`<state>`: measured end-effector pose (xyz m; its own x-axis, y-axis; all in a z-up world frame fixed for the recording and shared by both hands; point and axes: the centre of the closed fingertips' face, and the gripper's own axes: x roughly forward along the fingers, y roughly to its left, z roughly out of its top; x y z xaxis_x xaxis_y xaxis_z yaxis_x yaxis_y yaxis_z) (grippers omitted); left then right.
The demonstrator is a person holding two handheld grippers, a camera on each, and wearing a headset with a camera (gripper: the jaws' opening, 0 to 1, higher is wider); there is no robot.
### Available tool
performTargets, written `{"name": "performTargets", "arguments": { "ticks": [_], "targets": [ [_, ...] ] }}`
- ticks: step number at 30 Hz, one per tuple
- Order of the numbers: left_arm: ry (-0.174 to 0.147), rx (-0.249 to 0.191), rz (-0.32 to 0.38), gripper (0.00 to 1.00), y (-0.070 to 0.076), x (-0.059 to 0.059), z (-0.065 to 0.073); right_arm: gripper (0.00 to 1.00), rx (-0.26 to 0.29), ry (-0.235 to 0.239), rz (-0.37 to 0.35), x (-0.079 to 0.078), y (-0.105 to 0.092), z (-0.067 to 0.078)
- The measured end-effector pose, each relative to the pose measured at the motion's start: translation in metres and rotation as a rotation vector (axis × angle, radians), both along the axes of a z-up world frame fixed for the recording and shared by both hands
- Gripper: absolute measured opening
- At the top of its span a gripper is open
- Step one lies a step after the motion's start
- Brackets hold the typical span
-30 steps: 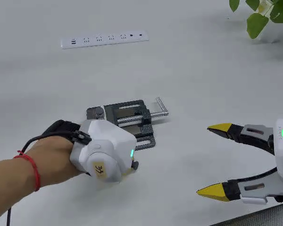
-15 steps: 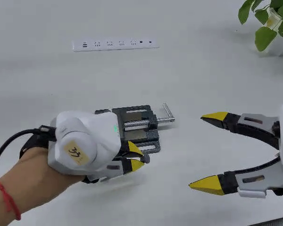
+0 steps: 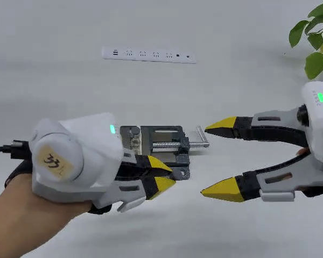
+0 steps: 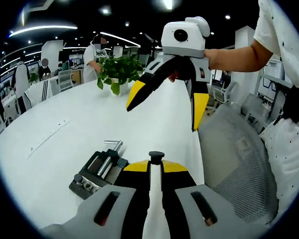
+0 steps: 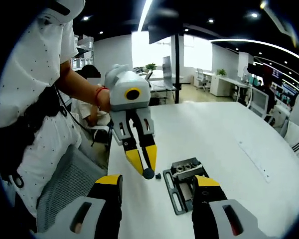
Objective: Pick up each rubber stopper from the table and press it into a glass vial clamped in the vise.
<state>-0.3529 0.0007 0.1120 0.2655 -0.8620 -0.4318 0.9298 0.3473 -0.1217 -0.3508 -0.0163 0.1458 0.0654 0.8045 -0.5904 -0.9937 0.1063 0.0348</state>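
Observation:
A black vise (image 3: 164, 141) stands on the white table (image 3: 231, 80), with glass vials (image 3: 134, 143) clamped in its jaws. The vise (image 4: 97, 174) lies below and left of my left gripper (image 4: 156, 165), which is shut on a dark rubber stopper (image 4: 156, 157). From the right gripper view, the left gripper (image 5: 148, 171) holds that stopper (image 5: 148, 174) just above the table, beside the vise (image 5: 185, 186) and its vials (image 5: 187, 166). My left gripper (image 3: 169, 174) points at my right gripper (image 3: 212, 160), which hangs open and empty to the right of the vise.
A white power strip (image 3: 148, 54) lies at the back of the table. A potted plant (image 3: 318, 37) stands at the far right. A small dark piece (image 5: 158, 176) sits on the table beside the vise. A mesh chair (image 4: 239, 149) stands past the table edge.
My left gripper has turned from over the vise to point right, with the stopper held at its tips. My right gripper has come up and in towards the vise, still open.

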Motion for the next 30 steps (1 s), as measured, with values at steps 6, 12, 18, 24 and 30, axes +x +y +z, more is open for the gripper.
{"name": "performTargets", "arguments": {
  "ticks": [6,12,18,24,30],
  "targets": [
    [-0.003,-0.047,0.032,0.04,0.0,-0.002,0.013,0.38,-0.064,0.027,0.113,-0.007,0.019,0.003],
    [-0.003,-0.075,0.054,0.04,0.004,-0.003,0.018,0.24,-0.11,0.042,0.186,-0.009,0.023,-0.002],
    [-0.004,-0.105,0.072,0.04,0.007,-0.003,0.023,0.18,-0.152,0.056,0.239,-0.014,0.029,-0.005],
    [-0.008,-0.125,0.083,0.04,0.012,-0.001,0.027,0.14,-0.161,0.061,0.267,-0.017,0.036,-0.003],
    [-0.008,-0.134,0.087,0.04,0.014,-0.002,0.029,0.09,-0.17,0.059,0.283,-0.018,0.04,-0.001]
  ]
}}
